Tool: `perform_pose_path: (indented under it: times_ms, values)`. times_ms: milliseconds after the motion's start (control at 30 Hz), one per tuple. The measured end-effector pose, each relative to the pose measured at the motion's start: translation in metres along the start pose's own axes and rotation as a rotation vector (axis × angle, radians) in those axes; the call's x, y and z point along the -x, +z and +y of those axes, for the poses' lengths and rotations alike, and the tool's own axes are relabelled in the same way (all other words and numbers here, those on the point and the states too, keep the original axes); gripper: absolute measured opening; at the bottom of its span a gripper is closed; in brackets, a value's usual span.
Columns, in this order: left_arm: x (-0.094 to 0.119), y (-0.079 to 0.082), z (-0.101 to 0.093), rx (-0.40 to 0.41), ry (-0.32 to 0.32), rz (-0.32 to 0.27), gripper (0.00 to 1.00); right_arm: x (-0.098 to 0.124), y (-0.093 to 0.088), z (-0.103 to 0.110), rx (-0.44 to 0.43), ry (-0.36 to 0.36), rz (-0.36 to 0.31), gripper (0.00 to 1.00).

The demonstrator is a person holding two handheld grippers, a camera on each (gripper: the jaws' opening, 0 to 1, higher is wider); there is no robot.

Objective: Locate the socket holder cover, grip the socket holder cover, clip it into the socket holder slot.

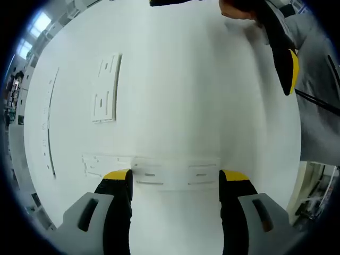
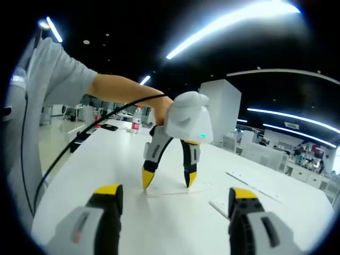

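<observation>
Left gripper view is looking straight down on the white counter [image 1: 180, 95], where the left hand-held gripper [image 1: 175, 178] is hanging with its yellow-tipped jaws spread wide and holding nothing, one tip at each end of a long white strip [image 1: 170, 174] lying flat between them. That strip, with its two small slots, is probably the socket holder cover, though white on white makes it hard to be sure. Another white moulded piece [image 1: 106, 90] is lying well beyond the strip, and a thin rail [image 1: 49, 127] farther off to the side; which of them carries the slot I cannot tell. Right gripper view is watching from low over the counter: the right hand-held gripper [image 2: 172, 196] is also standing wide open and empty, while the left one [image 2: 166, 183] is poised with both tips at the strip. To do this well, the left jaws should be lowering squarely until both tips are straddling the strip's edges, then closing gently, since so thin a part could skid or tip.
</observation>
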State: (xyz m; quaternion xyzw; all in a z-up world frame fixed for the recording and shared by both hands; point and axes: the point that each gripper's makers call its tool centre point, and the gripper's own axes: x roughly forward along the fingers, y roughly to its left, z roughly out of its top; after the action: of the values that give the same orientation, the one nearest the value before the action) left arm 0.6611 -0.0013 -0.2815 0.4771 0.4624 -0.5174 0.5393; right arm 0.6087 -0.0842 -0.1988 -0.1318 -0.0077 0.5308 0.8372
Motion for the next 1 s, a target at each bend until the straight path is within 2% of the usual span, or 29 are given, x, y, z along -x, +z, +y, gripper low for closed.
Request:
perform_pose_path:
  times_ms: [1000]
  values:
    - [0.0,0.001,0.011,0.034,0.005,-0.006,0.65,-0.001,-0.001,0.0,0.001,0.002,0.006,0.82]
